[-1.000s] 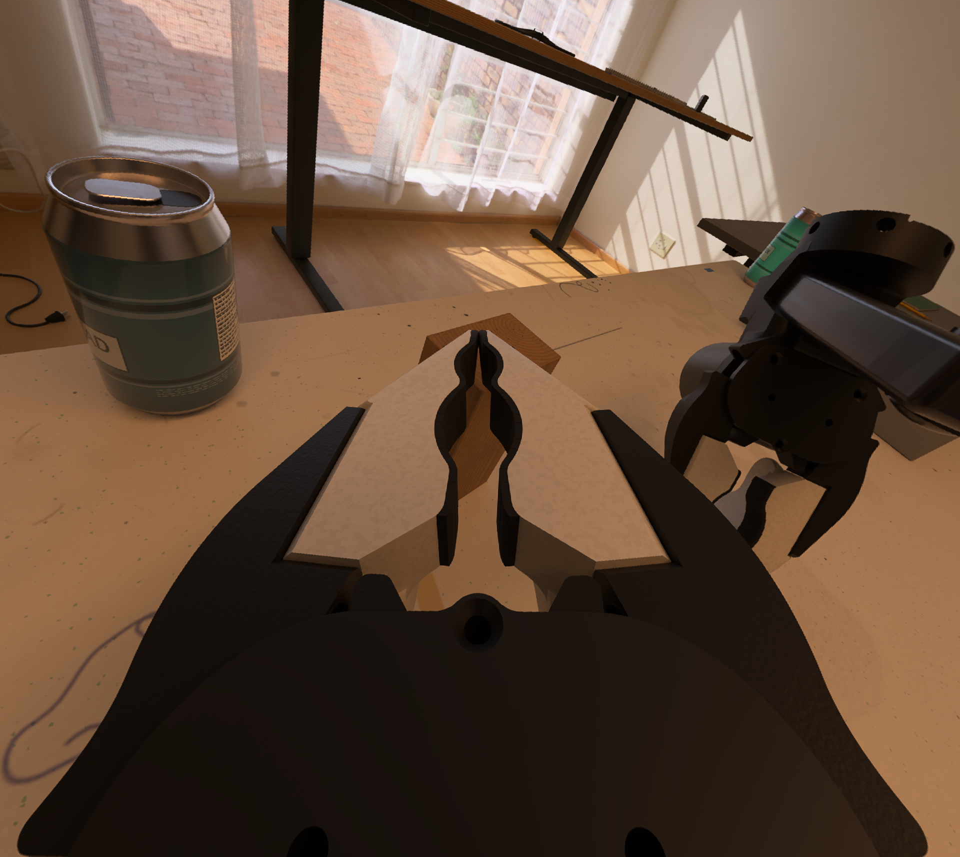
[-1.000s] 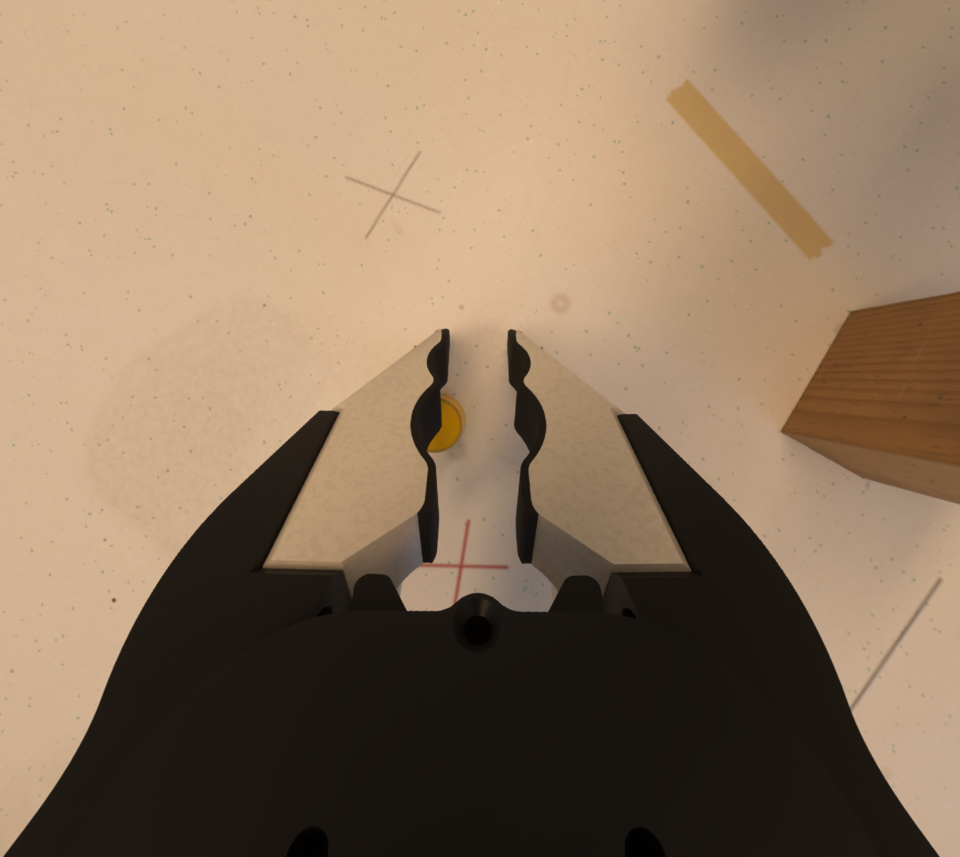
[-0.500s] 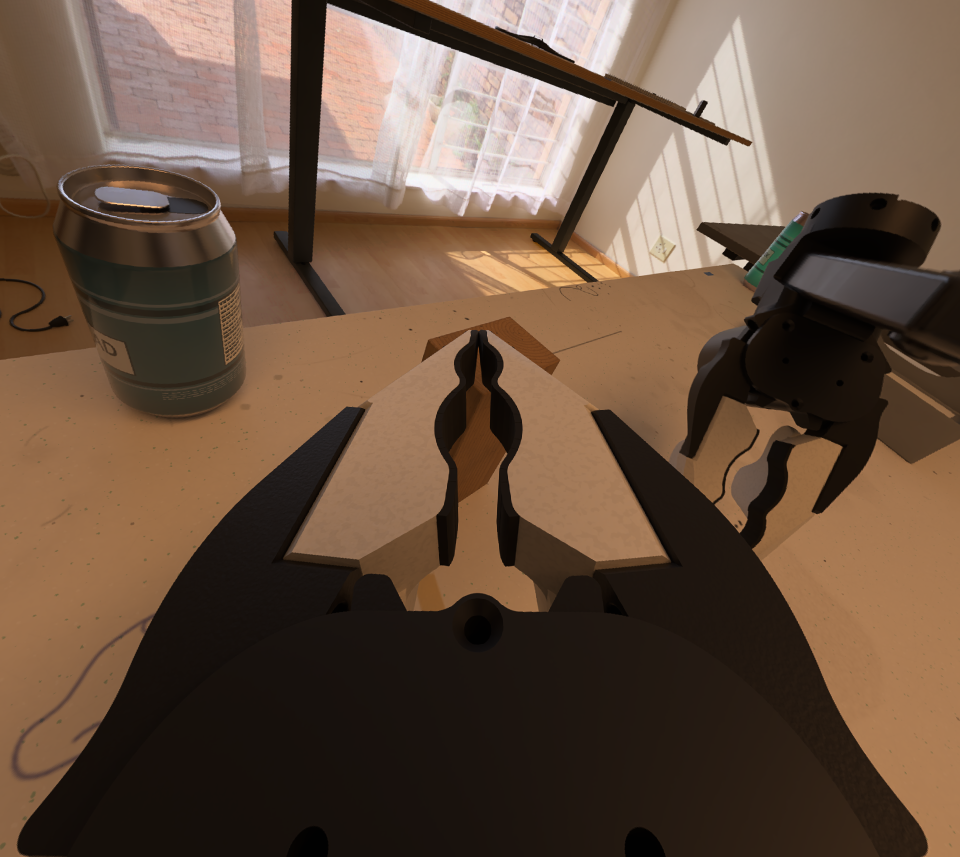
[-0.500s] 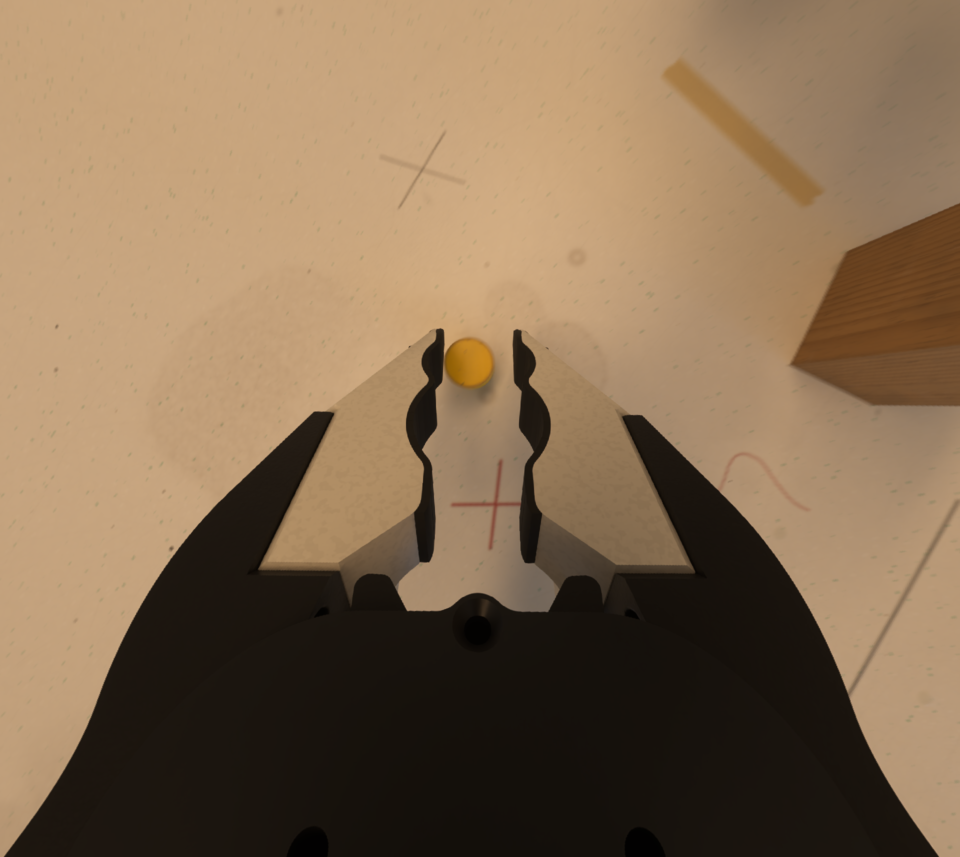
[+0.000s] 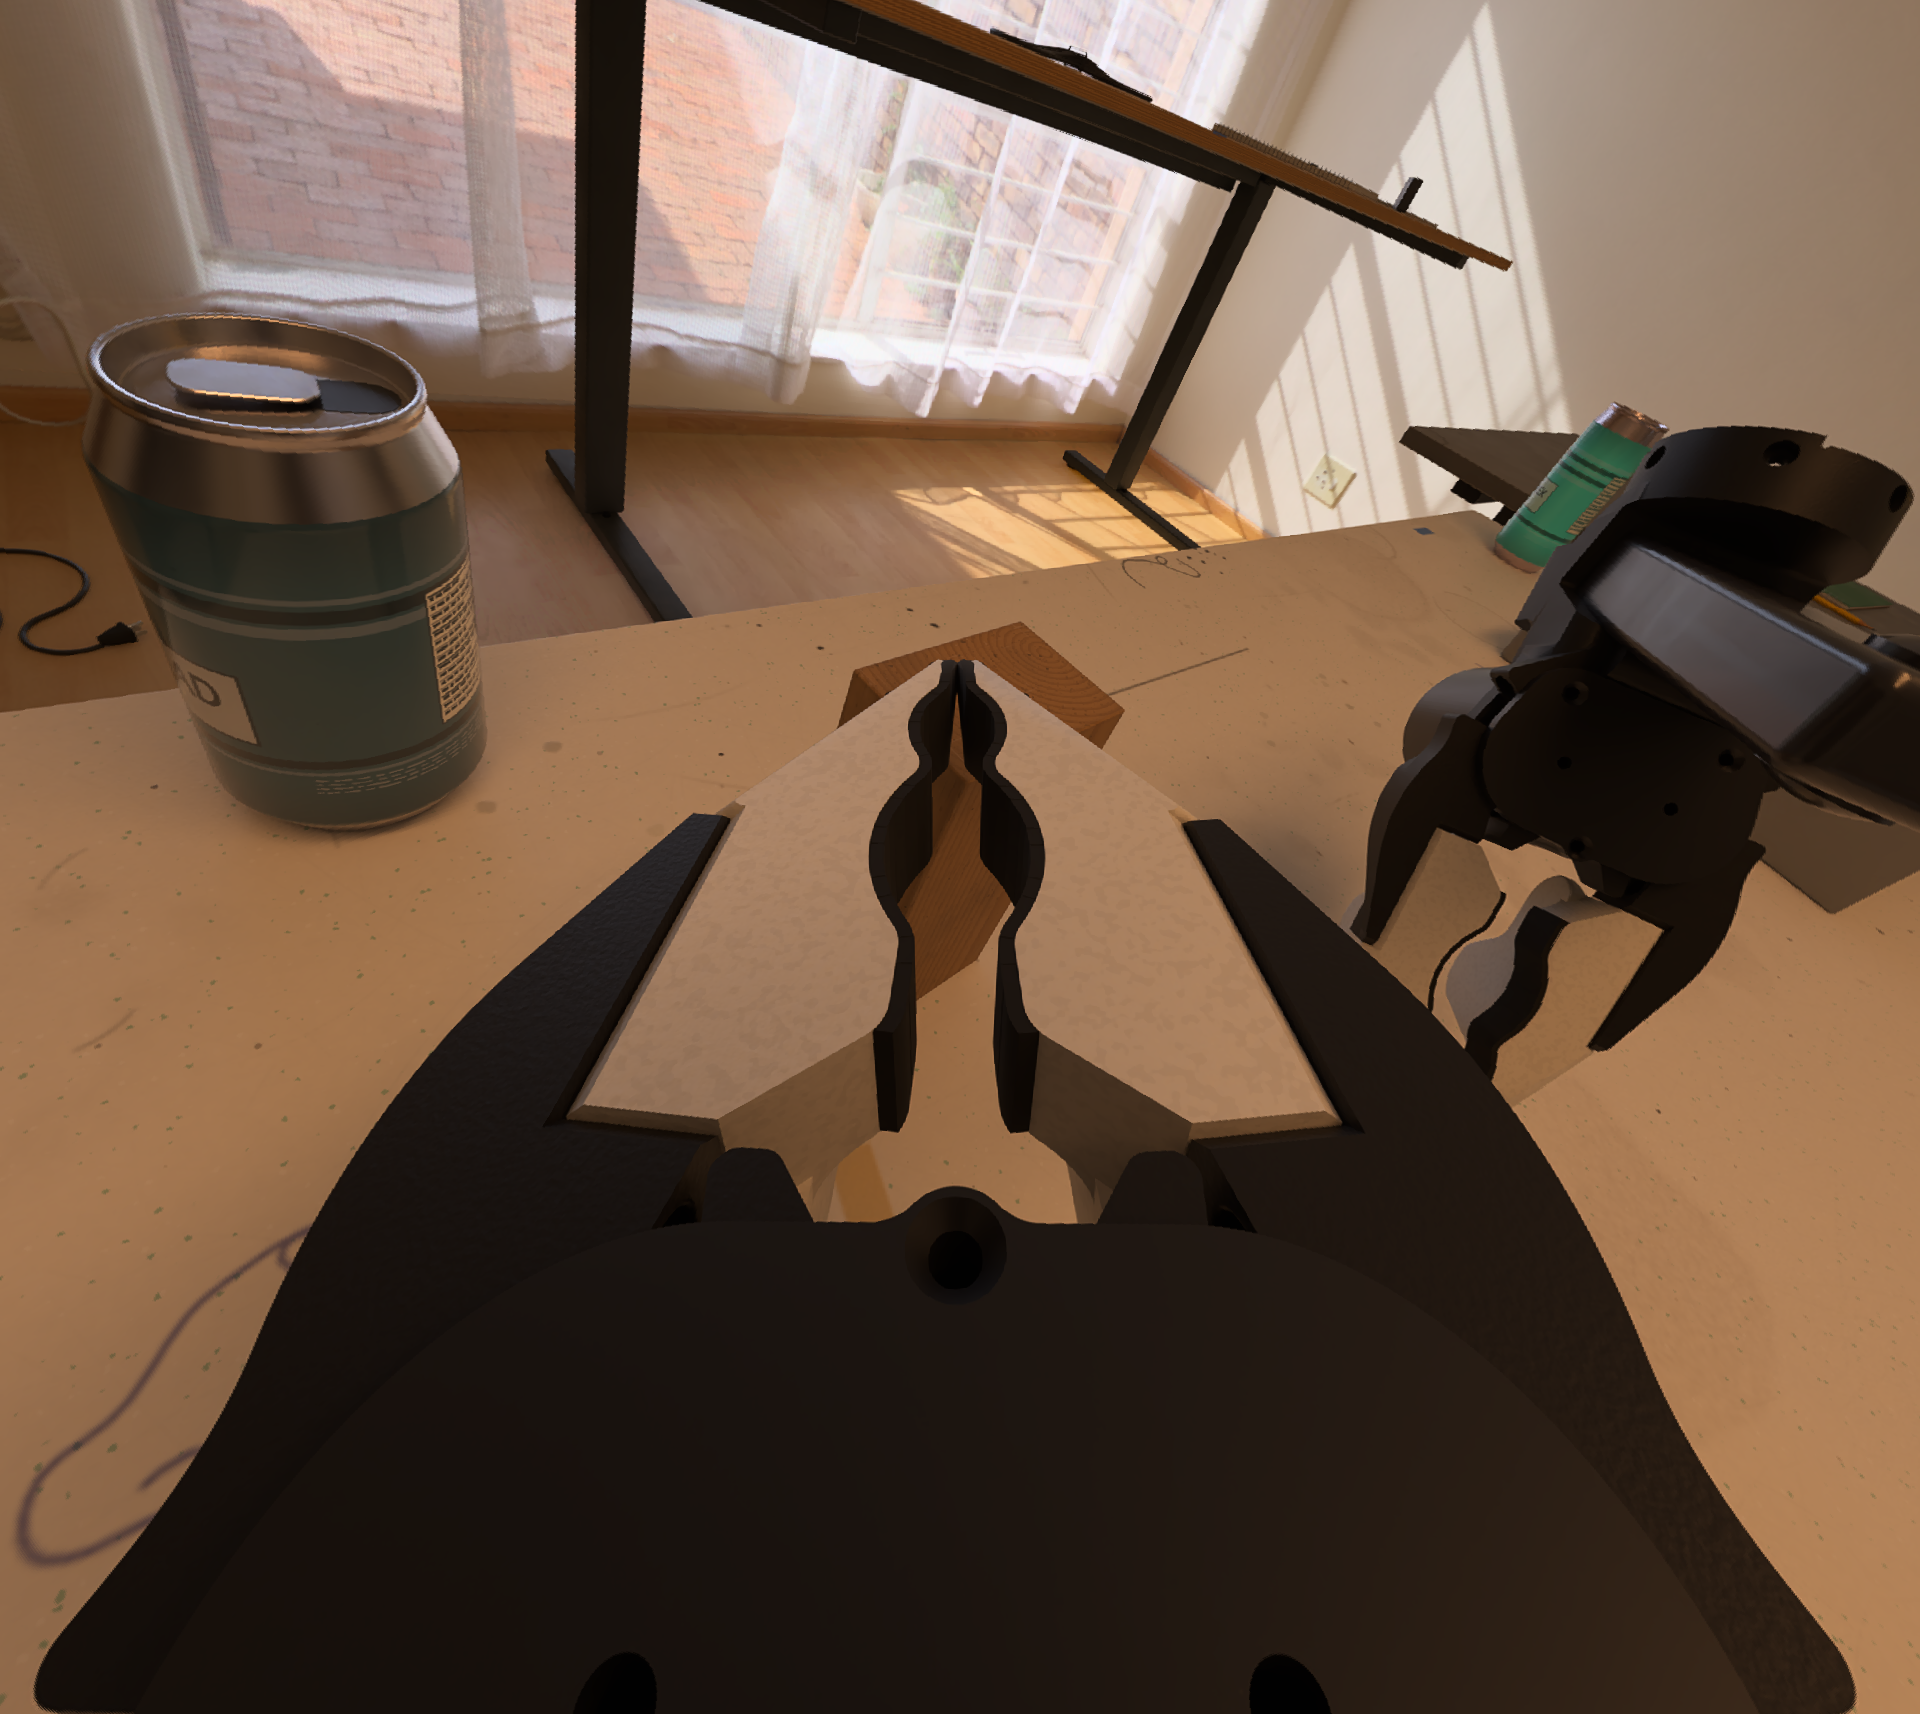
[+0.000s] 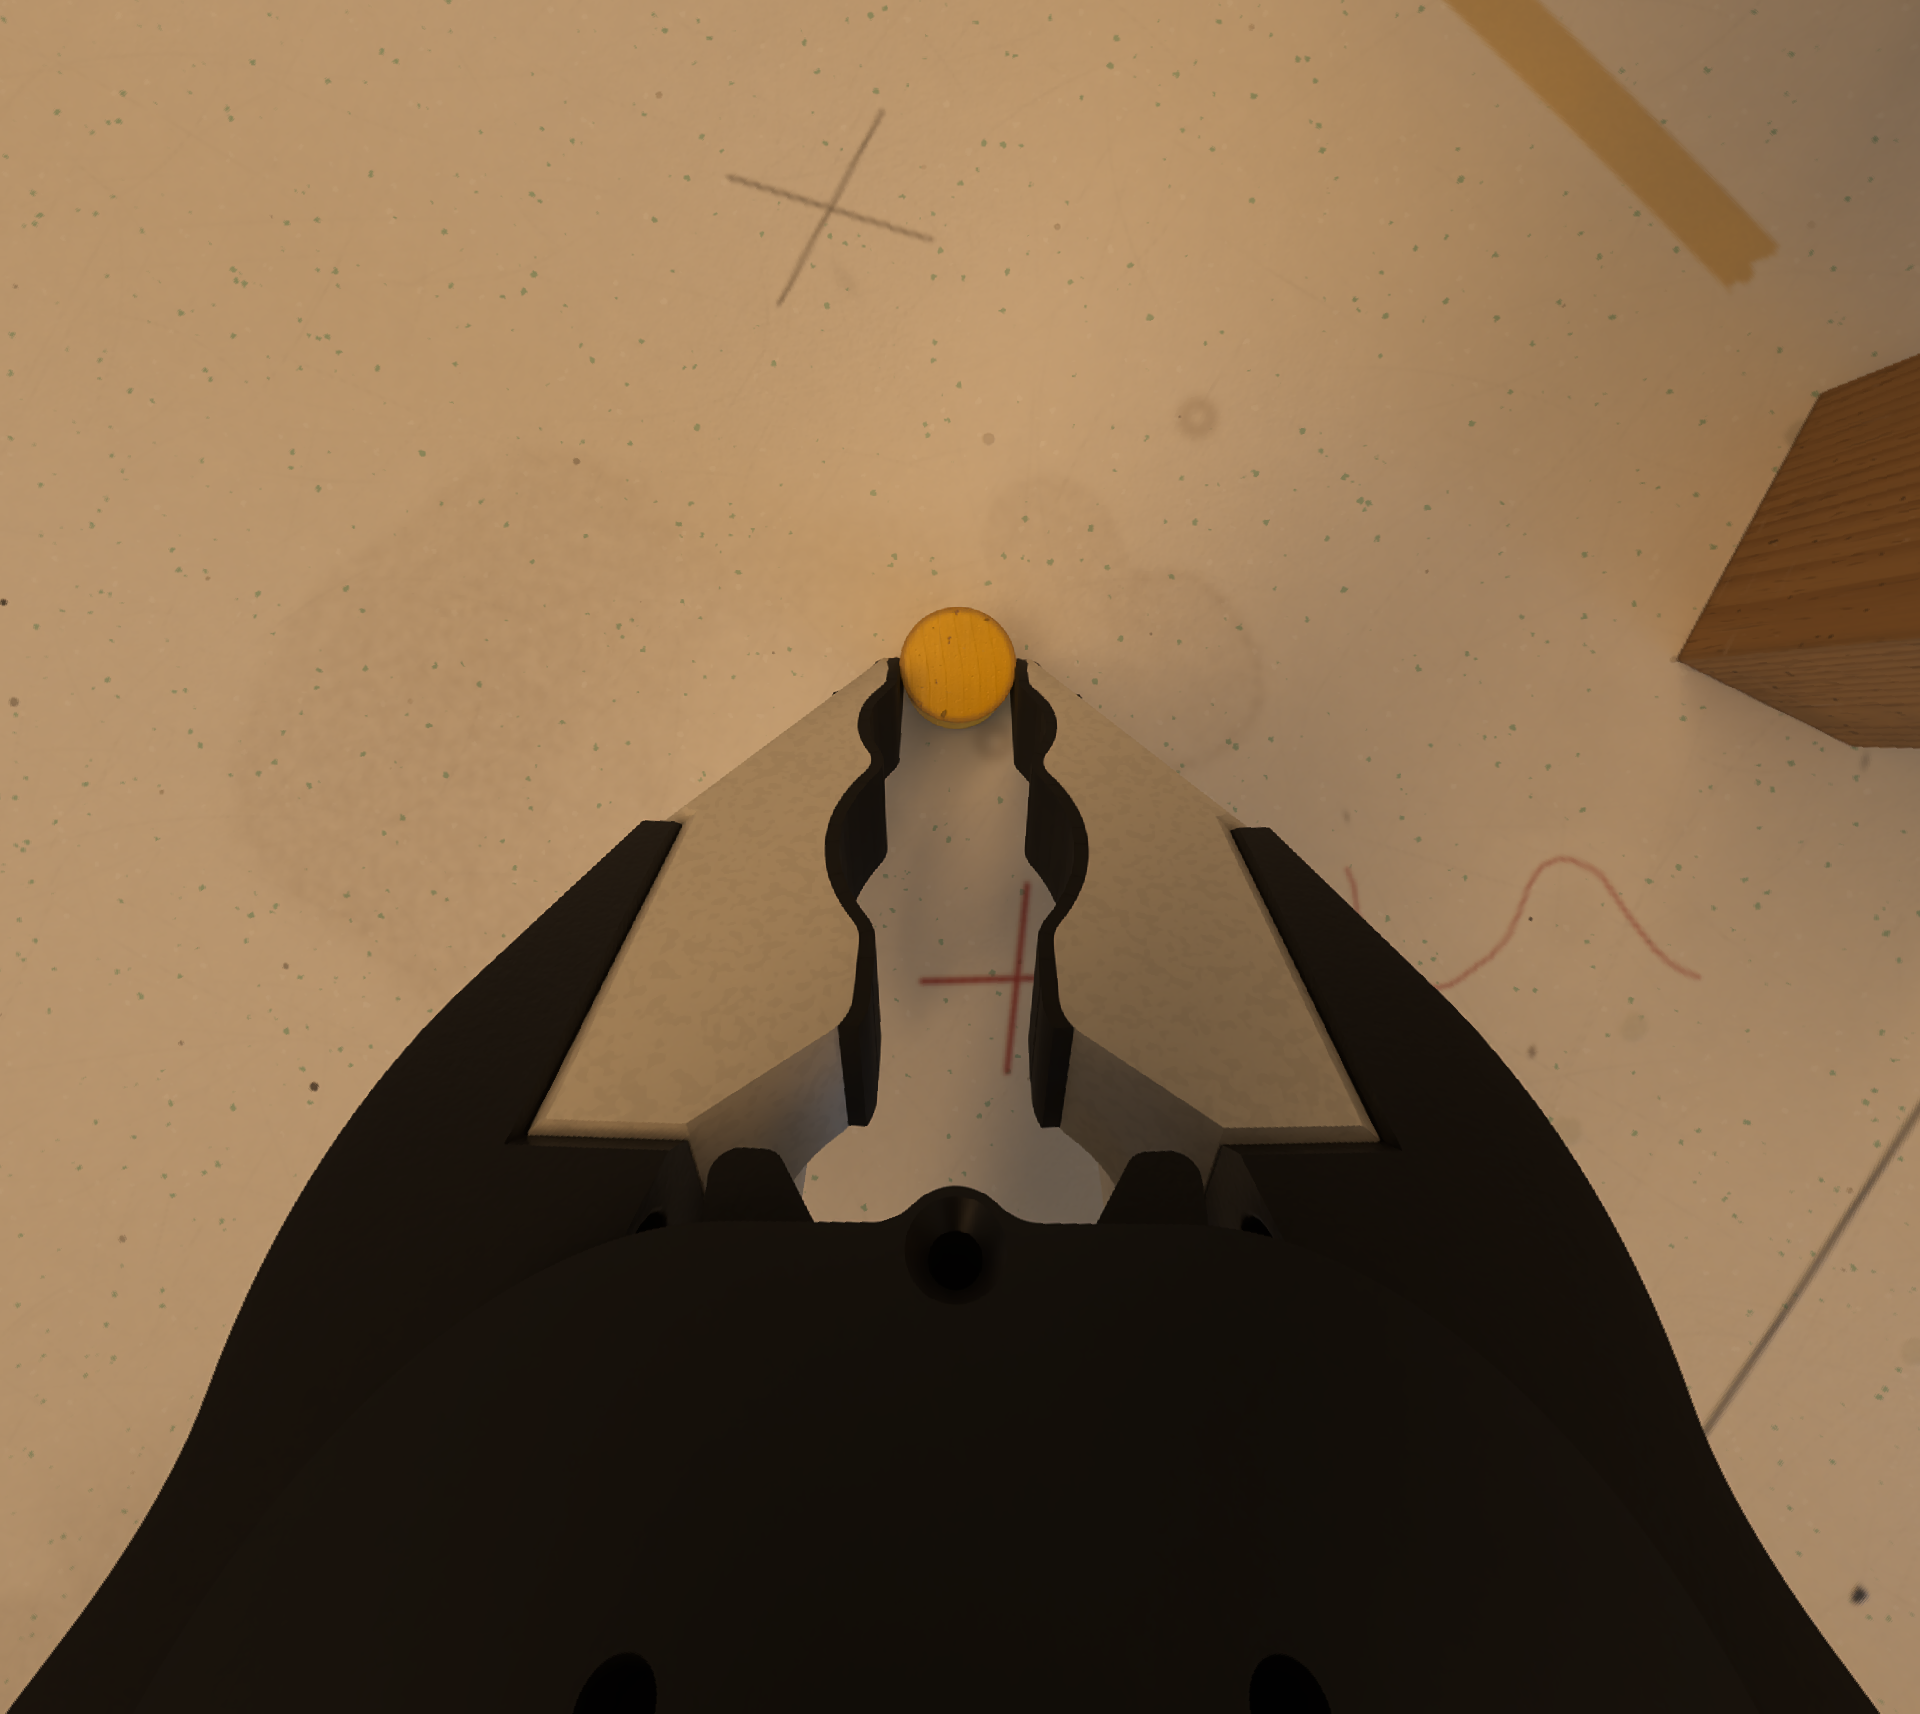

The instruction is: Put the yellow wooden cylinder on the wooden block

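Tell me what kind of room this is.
Likely a home room or office: a curtained window facing brick, a wood floor, a black-legged desk, and a pale worktable up front.

One yellow wooden cylinder (image 6: 957, 665), one wooden block (image 5: 1039, 667), two cans: teal drink can (image 5: 291, 573), green can (image 5: 1574, 485).

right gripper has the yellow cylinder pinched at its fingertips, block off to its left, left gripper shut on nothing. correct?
One error: the block is to the right of the right gripper, not the left, as the right wrist view shows. The rest stands: the yellow cylinder sits between that gripper's fingertips, and the left gripper is shut on nothing.
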Controlling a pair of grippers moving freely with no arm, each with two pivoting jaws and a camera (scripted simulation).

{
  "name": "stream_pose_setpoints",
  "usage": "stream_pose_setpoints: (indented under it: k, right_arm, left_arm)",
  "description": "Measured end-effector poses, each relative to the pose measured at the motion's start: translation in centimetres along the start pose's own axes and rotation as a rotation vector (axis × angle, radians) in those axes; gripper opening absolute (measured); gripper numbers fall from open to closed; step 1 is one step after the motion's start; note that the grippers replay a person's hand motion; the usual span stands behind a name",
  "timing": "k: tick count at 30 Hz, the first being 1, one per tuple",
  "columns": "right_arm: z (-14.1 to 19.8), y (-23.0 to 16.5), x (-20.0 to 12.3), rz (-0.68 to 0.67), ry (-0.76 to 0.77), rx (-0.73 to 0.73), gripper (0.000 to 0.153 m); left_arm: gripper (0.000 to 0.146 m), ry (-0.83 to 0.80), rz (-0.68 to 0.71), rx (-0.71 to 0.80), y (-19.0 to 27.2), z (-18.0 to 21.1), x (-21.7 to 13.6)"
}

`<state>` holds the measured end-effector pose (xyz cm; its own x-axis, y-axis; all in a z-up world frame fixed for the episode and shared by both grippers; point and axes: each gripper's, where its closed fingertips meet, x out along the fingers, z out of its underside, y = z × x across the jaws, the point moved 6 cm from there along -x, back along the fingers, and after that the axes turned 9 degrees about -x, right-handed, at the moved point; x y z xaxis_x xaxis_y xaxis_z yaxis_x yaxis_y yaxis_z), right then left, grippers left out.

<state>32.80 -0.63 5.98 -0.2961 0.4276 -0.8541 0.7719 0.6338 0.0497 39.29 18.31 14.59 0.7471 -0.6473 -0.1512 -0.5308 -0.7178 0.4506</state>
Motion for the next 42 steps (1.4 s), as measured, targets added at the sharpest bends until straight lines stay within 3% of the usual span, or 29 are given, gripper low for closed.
stream_pose_setpoints:
  k: [7, 16, 25, 26, 30, 34, 42]
  right_arm:
    - [-1.5, 0.6, -2.1, 0.059, 0.105, -0.021, 0.020]
    - [-5.9, 7.9, -10.5, 0.446, 0.354, 0.015, 0.020]
    - [-4.7, 14.7, -8.4, 0.543, 0.165, 0.171, 0.021]
    - [-4.7, 14.7, -8.4, 0.555, 0.155, 0.168, 0.028]
    - [-4.2, 13.2, -9.9, 0.596, 0.187, 0.154, 0.030]
    - [-4.1, 8.6, -11.5, 0.509, 0.261, 0.111, 0.019]
    - [-0.1, 1.1, -6.7, 0.230, 0.016, 0.105, 0.024]
  left_arm:
    - [0.000, 0.005, 0.002, 0.001, 0.1, -0.1, -0.1]
    - [0.000, 0.004, 0.008, 0.000, 0.2, -0.1, -0.1]
    - [0.000, 0.012, 0.019, -0.002, 0.3, -0.3, -0.2]
    - [0.000, 0.013, 0.019, -0.002, 0.3, -0.3, -0.2]
    - [0.000, 0.019, 0.019, -0.003, 0.2, -0.4, -0.3]
    - [0.000, 0.021, 0.020, -0.005, 0.2, -0.4, -0.4]
    - [0.000, 0.009, 0.016, -0.005, 0.1, -0.2, -0.1]
